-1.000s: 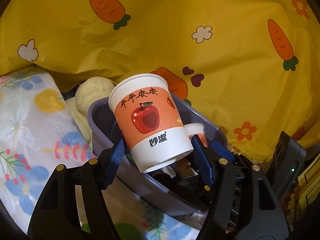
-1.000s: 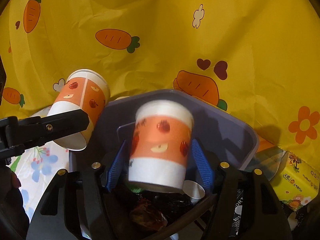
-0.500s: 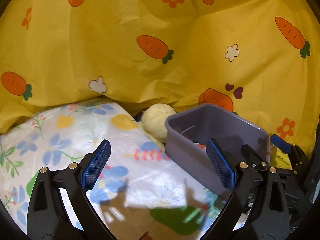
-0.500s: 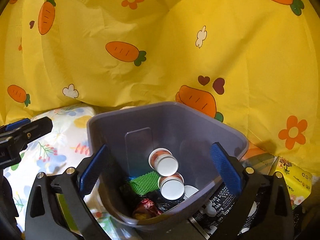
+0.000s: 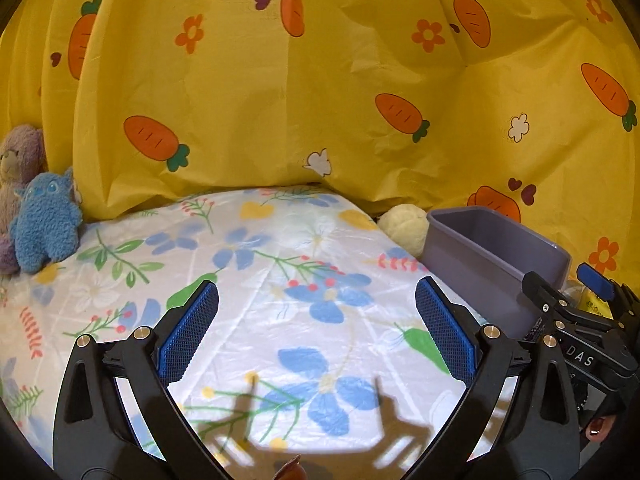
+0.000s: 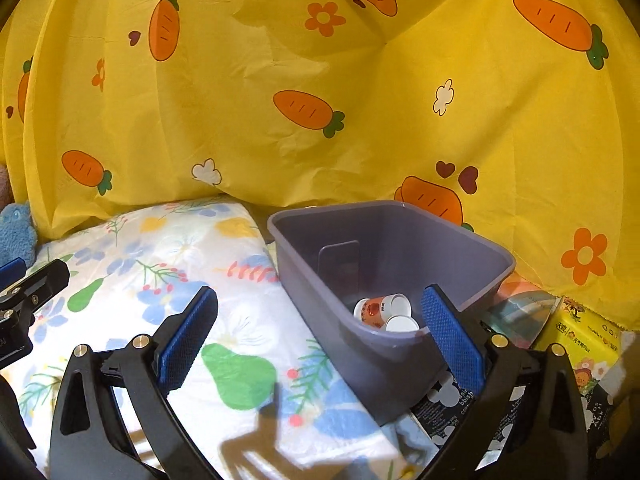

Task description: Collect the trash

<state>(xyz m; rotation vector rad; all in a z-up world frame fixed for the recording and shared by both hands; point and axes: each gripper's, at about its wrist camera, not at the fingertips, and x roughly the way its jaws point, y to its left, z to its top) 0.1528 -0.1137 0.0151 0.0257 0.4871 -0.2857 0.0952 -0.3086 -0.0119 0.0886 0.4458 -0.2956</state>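
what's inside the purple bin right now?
Right wrist view: two paper cups lying on their sides near the bottom of the purple bin. The near wall hides the rest of the floor. In the left wrist view only the bin's outside shows.

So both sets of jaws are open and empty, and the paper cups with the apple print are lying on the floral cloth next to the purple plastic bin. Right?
Not quite. The apple-print paper cups lie inside the purple plastic bin, not on the floral cloth beside it; the right wrist view shows them at its bottom. Both sets of jaws are indeed open and empty.
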